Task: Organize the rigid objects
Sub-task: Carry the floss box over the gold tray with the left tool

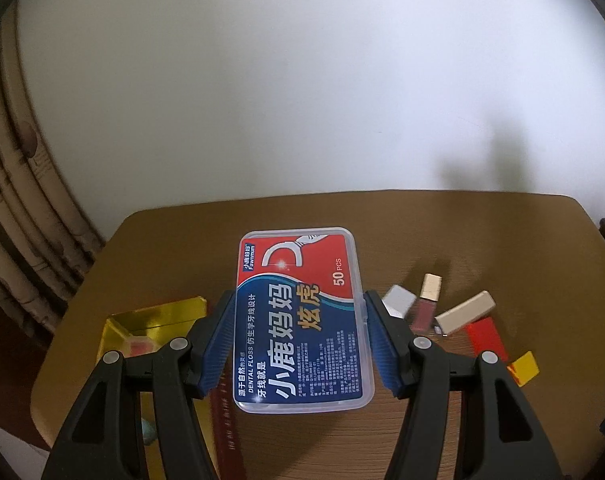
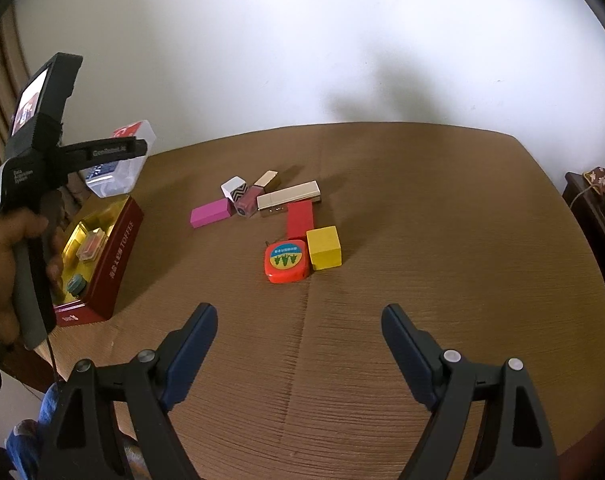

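The clear plastic dental floss box (image 1: pixel 302 320) sits clamped in the left gripper (image 1: pixel 300 340), up above the red toffee tin (image 2: pixel 118 256). Right gripper (image 2: pixel 298 320) hangs wide apart over the brown desk (image 2: pixel 422 280), with an orange tape measure (image 2: pixel 285 260) and yellow wooden cube (image 2: pixel 323 247) just ahead.

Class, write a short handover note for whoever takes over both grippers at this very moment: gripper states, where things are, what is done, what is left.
Left gripper: shut on the dental floss box, held in the air above the red toffee tin.
Right gripper: open, empty, over bare table.
Done: a few small items lie in the tin.
Left: floss box; then the pink block, lip gloss, gold bar, red block, yellow cube, tape measure.
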A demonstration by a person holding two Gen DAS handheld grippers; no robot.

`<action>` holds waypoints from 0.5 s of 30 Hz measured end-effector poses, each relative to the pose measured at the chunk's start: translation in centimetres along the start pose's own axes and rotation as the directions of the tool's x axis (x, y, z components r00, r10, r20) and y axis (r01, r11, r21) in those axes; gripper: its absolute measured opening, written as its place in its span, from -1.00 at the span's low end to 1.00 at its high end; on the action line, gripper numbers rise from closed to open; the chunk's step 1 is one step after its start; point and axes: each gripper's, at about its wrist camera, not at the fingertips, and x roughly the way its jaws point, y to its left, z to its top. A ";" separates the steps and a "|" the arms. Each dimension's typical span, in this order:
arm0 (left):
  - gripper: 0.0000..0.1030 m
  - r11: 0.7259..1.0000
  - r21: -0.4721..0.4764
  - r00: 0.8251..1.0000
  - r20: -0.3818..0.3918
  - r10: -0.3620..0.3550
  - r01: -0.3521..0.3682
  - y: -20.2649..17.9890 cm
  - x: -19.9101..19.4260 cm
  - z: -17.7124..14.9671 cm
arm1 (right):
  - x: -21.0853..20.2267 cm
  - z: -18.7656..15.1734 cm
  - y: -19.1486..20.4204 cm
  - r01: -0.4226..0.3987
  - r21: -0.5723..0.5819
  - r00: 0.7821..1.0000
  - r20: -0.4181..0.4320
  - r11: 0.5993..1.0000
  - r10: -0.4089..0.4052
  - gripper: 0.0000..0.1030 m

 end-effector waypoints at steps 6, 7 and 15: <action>0.12 0.997 -0.074 1.000 -0.025 0.014 -0.016 5.0 0.6 -0.2 | -0.1 -0.1 0.1 -0.003 -0.003 1.000 -0.004 1.000 0.003 0.68; 0.12 0.997 -0.080 0.999 -0.029 0.017 -0.019 5.6 0.7 -0.3 | -0.1 -0.1 0.0 -0.003 -0.003 1.000 -0.005 1.000 0.003 0.68; 0.12 0.981 -0.181 0.993 -0.105 0.050 -0.068 13.6 2.8 -2.2 | -0.1 -0.2 0.5 0.000 -0.015 1.000 -0.005 1.000 0.000 0.68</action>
